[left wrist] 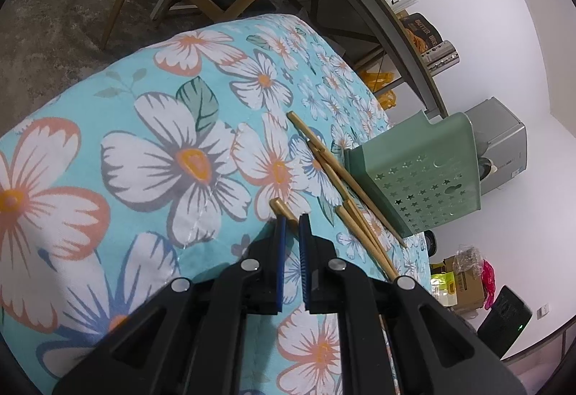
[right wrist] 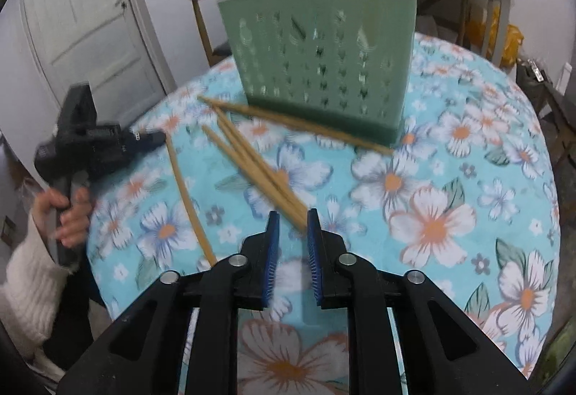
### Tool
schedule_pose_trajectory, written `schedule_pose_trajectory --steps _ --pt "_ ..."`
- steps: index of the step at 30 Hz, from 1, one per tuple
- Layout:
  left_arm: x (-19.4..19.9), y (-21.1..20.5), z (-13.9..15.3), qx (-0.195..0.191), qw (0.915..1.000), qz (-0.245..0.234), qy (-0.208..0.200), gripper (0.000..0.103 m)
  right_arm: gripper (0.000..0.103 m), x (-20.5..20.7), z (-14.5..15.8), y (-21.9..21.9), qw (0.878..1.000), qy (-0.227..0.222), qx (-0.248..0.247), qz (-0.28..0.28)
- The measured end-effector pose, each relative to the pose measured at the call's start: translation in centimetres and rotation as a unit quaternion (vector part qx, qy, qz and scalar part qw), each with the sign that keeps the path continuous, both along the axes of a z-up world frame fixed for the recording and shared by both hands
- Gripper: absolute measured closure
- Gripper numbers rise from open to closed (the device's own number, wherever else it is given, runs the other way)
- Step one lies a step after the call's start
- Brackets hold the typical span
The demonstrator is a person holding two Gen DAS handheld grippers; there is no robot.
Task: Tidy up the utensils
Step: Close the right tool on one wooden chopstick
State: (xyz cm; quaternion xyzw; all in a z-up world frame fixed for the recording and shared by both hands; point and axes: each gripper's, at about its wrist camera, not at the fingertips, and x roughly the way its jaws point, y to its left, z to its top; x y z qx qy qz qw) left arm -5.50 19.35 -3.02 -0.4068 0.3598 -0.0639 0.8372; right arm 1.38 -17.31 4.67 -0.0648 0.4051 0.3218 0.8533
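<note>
Our left gripper [left wrist: 291, 218] pinches one bamboo chopstick [left wrist: 284, 211] near its end; the green utensil caddy [left wrist: 414, 175] stands far right. Right view: our right gripper [right wrist: 292, 224] hangs parted and empty over the loose chopsticks [right wrist: 259, 164]. We judge collecting underway; next, close on one.

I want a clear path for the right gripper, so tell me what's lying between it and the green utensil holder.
In the right wrist view, loose wooden chopsticks lie on the floral cloth between the right gripper and the green utensil holder.
</note>
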Motion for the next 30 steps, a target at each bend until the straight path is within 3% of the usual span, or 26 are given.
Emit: schedule_pose_trajectory --steps 5,9,12,21,24,25,30 --pt "0.0 0.1 0.0 -0.004 1.0 0.0 0.0 0.096 0.078 0.9 -0.3 1.2 0.999 0.015 -0.023 0.026" --pt "0.0 0.1 0.0 -0.005 1.0 0.0 0.0 0.096 0.078 -0.2 -0.5 3.0 0.995 0.0 -0.064 0.076" --pt "0.0 0.1 0.0 -0.005 1.0 -0.001 0.0 0.096 0.078 -0.2 -1.2 4.0 0.991 -0.008 -0.11 0.081" --pt "0.0 -0.1 0.1 -0.002 1.0 -0.003 0.0 0.096 0.072 0.1 -2.1 6.3 0.981 -0.018 -0.173 0.092" --pt "0.1 -0.1 0.0 -0.004 1.0 -0.004 0.0 0.096 0.083 0.1 -2.0 6.9 0.979 -0.016 -0.191 0.07" --pt "0.1 -0.1 0.0 -0.005 1.0 -0.004 0.0 0.096 0.093 0.4 -2.0 6.9 0.978 -0.008 -0.198 0.058" --pt "0.1 0.1 0.0 -0.009 0.9999 -0.005 -0.002 0.096 0.095 0.2 -1.5 6.0 0.987 0.012 -0.16 0.028"
